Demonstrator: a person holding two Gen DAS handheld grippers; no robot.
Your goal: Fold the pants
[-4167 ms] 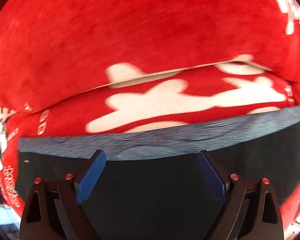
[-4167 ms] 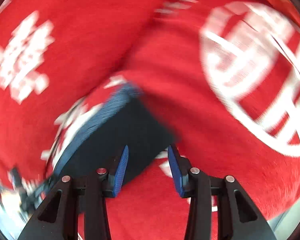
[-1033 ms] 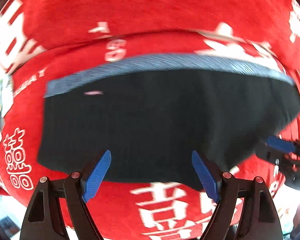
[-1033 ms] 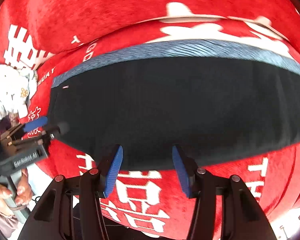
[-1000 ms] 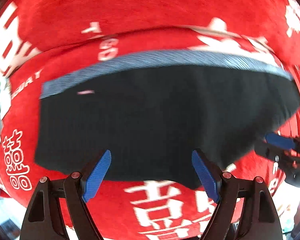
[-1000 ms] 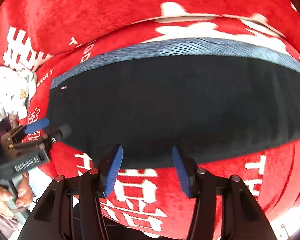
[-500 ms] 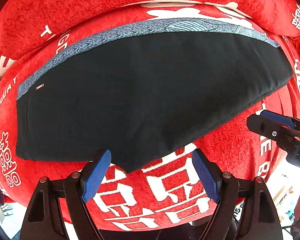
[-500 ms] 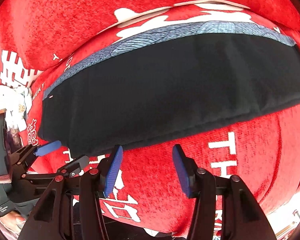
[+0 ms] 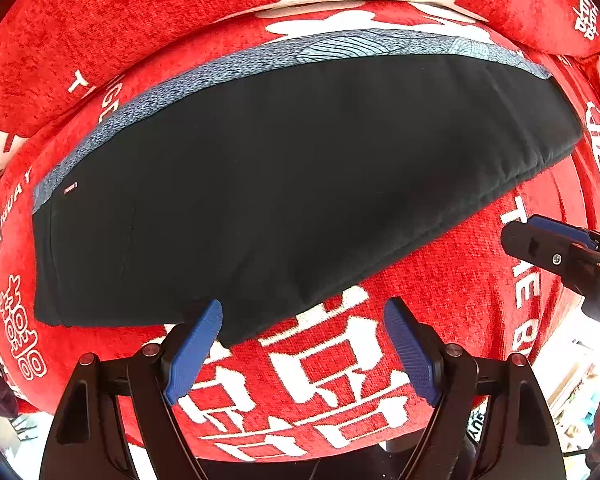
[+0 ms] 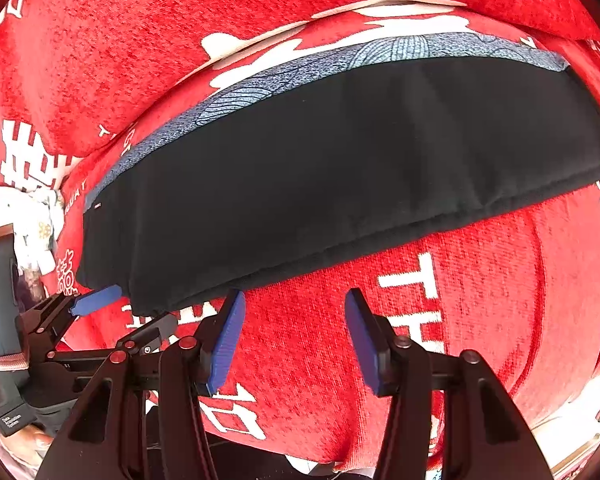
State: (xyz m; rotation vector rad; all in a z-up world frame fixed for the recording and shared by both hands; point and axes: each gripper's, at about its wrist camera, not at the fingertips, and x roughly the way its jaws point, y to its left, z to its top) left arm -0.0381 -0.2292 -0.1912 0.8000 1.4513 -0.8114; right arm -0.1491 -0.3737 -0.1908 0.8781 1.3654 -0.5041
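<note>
The black pants [image 9: 292, 184] lie folded into a flat rectangle on a red cushion [image 9: 440, 280] with white lettering; a blue-grey patterned band [image 9: 260, 62] runs along their far edge. In the right wrist view the same pants [image 10: 340, 176] show stacked layers along the near edge. My left gripper [image 9: 302, 344] hovers open above the near edge of the fold with nothing between its fingers. My right gripper [image 10: 292, 332] is open over bare red fabric, just short of the pants. Each gripper appears at the side of the other's view.
A red backrest cushion [image 9: 140, 12] rises behind the pants. White patterned cloth [image 10: 32, 208] lies at the cushion's left end. The seat's front edge [image 10: 380, 456] drops off just below the grippers, with floor and clutter beyond.
Both grippers have pulled back toward the cushion's front edge, so the folded pants now sit farther up in both views. The pants have not moved; both grippers stayed open.
</note>
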